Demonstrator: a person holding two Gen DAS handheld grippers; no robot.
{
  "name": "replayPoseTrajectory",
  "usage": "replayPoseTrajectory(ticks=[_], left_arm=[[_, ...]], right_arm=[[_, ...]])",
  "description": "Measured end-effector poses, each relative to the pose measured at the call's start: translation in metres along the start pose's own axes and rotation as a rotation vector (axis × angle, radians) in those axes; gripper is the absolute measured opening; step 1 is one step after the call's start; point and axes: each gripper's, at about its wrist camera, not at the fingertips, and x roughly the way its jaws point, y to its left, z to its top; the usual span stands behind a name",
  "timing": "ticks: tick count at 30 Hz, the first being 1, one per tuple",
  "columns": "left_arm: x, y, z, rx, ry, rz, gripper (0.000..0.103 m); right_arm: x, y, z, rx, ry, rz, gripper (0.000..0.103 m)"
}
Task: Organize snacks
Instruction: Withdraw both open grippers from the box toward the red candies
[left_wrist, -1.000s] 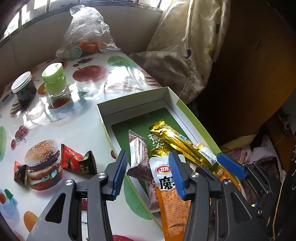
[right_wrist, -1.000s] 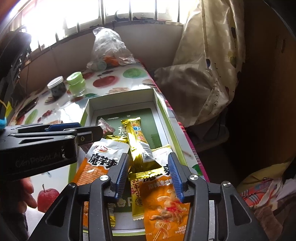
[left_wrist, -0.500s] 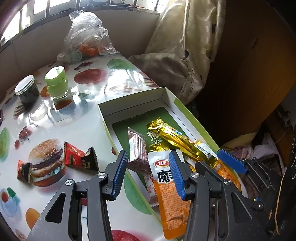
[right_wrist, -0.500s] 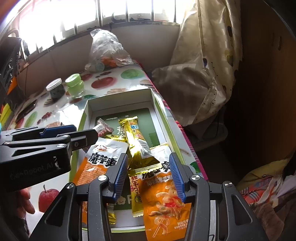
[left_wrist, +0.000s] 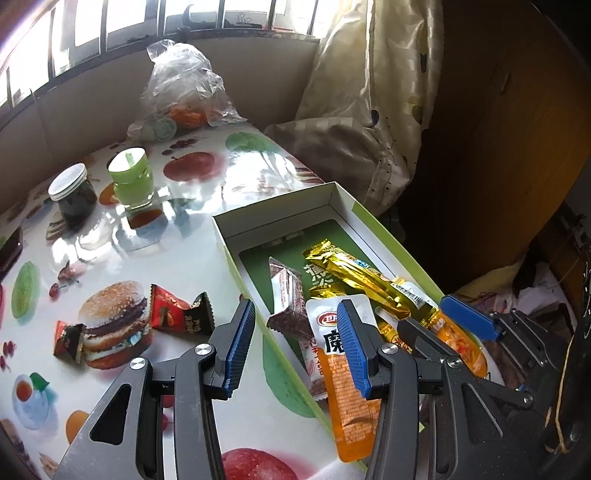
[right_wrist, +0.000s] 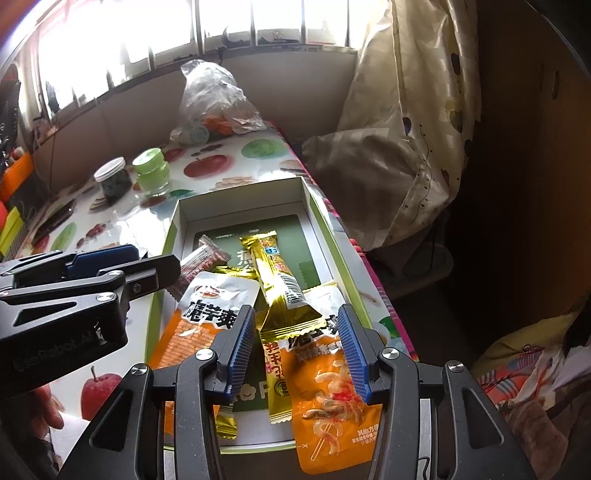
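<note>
Sitting at the far left of the fruit-and-burger-print desk (left_wrist: 110, 258), a dark jar with a white lid (left_wrist: 74, 194) stands just beside a green-capped jar (left_wrist: 131, 181), with a clear plastic bag (left_wrist: 184, 92) near the far edge below the window. Nearer, two red-and-black candy wrappers lie on the desk, a small one (left_wrist: 68, 339) left of the printed burger and a larger one (left_wrist: 177, 314) right of it, both outside the box. The left gripper (left_wrist: 297, 343) hovers over the near left wall of the green-and-white box (left_wrist: 388, 236), its blue-padded fingers (left_wrist: 240, 343) apart with nothing between them. Inside the box lie a brown-and-white wafer pack (left_wrist: 290, 299), a gold bar wrapper (right_wrist: 277, 273) running lengthwise, a white-and-orange pouch (right_wrist: 207, 314) at the near left and an orange noodle-snack pouch (right_wrist: 332, 398) overhanging the near right corner. The right gripper (right_wrist: 297, 343) is poised above that near end, its fingers (right_wrist: 354, 350) apart; whether the right pad touches the orange pouch below cannot be told. A pale patterned curtain (right_wrist: 406, 129) hangs at right beyond the desk
</note>
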Motion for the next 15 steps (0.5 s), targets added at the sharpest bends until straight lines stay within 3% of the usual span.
replayPoseTrajectory(ticks=[15], left_arm=[[-0.025,0.001,-0.011,0.023,-0.075,0.049,0.047]], right_arm=[[-0.010,0.004,-0.003,0.020,-0.032,0.011,0.046]])
